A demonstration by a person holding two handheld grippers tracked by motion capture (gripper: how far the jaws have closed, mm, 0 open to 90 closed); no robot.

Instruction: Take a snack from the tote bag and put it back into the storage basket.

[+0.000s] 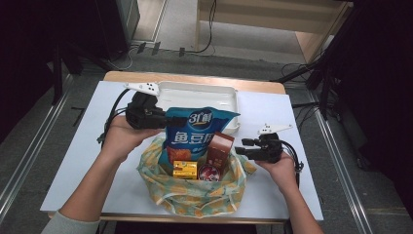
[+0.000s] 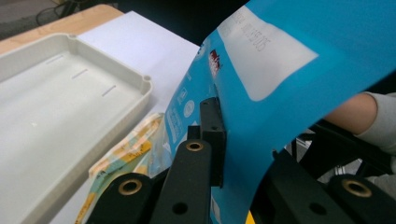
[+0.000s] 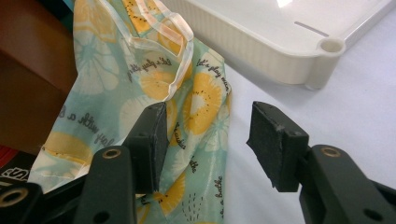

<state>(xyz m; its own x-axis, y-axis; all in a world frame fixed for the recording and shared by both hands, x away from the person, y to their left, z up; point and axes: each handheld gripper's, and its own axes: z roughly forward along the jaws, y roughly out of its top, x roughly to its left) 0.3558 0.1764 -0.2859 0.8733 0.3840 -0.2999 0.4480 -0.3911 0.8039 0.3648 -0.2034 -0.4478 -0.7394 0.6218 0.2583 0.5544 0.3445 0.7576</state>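
A blue snack packet (image 1: 197,131) stands tilted out of a lemon-print cloth bag (image 1: 195,197) at the table's middle. My left gripper (image 1: 178,120) is shut on the packet's left edge; in the left gripper view the blue packet (image 2: 280,93) runs between the jaws of that gripper (image 2: 243,154). My right gripper (image 1: 242,147) stands open at the bag's right rim. In the right gripper view its jaws (image 3: 208,140) are apart, with the cloth bag (image 3: 187,93) lying under the left pad and nothing pressed between them.
Inside the bag sit a brown box (image 1: 220,145), a yellow box (image 1: 185,169) and a red round item (image 1: 209,173). A white tray (image 1: 204,95) lies behind the bag on the white table (image 1: 73,156). Floor cables run beyond the table.
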